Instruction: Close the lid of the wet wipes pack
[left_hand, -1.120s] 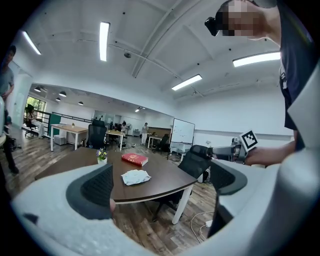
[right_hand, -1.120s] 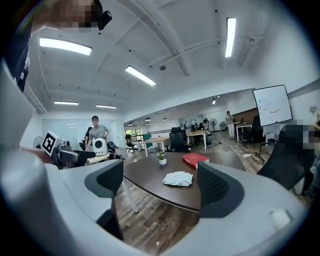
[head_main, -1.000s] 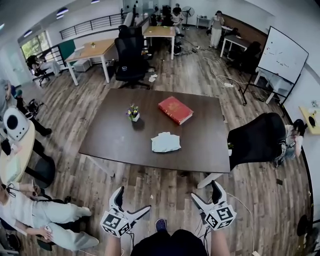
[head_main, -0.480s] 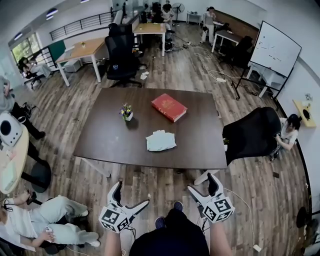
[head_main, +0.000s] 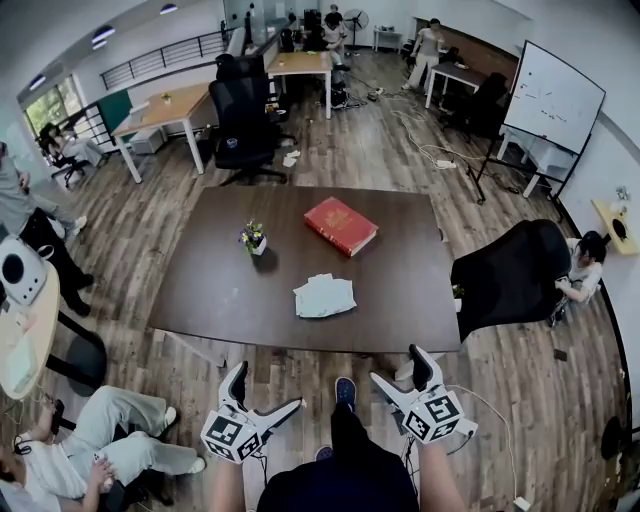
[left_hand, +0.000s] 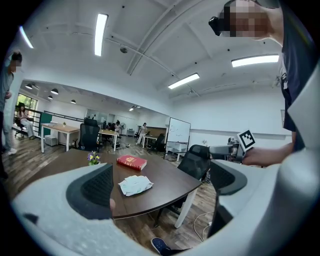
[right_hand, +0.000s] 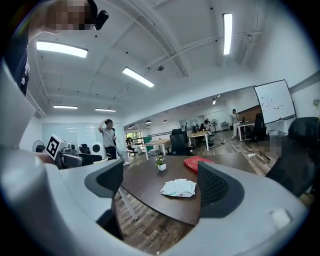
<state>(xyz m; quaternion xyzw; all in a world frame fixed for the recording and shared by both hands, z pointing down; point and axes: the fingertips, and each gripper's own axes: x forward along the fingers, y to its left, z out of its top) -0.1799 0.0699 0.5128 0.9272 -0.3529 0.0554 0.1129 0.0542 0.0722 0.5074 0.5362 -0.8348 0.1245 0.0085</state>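
Head view: a soft, crumpled white wet wipes pack (head_main: 324, 296) lies near the front edge of the dark, smooth tabletop (head_main: 220, 290), its lid too small to make out. The left gripper (head_main: 267, 392) and right gripper (head_main: 399, 368) hang well short of it, jaws spread wide, holding nothing.

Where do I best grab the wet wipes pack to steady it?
Pinch the wet wipes pack by its left edge, coming low from the near side of the table. It lies flat, close to that side; this likely leaves its top free for closing.
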